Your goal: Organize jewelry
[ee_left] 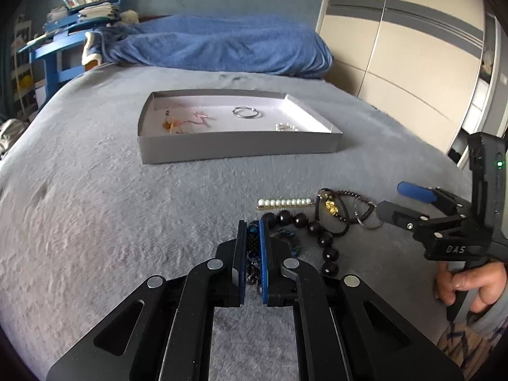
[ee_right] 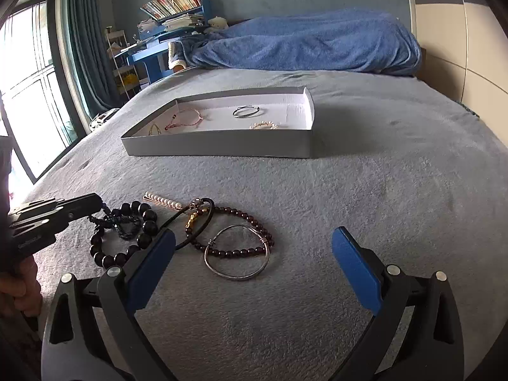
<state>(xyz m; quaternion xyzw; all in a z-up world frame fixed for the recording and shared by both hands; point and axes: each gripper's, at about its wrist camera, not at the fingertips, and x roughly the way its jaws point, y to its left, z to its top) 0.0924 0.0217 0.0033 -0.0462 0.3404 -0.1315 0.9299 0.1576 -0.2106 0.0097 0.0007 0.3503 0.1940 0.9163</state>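
A pile of jewelry lies on the grey bed blanket: a black bead bracelet [ee_right: 144,222], a pearl hair clip [ee_right: 162,203], a dark red bead bracelet [ee_right: 250,225], a silver bangle [ee_right: 236,250] and a black cord with a gold charm [ee_right: 195,217]. My left gripper [ee_left: 253,227] is shut on a dark blue braided bracelet [ee_left: 253,244], which also shows in the right wrist view [ee_right: 125,223]. My right gripper [ee_right: 254,244] is open and empty, low over the silver bangle. A shallow grey box [ee_left: 235,144] farther back holds a silver bangle [ee_left: 246,111], a pearl bracelet [ee_left: 286,127] and pink and gold pieces [ee_left: 185,120].
A blue blanket [ee_left: 222,44] is heaped at the head of the bed. A blue shelf unit [ee_left: 60,47] with books stands beyond the bed's left side. A window with curtains [ee_right: 35,73] is at the left, and a beige wardrobe [ee_left: 412,47] at the right.
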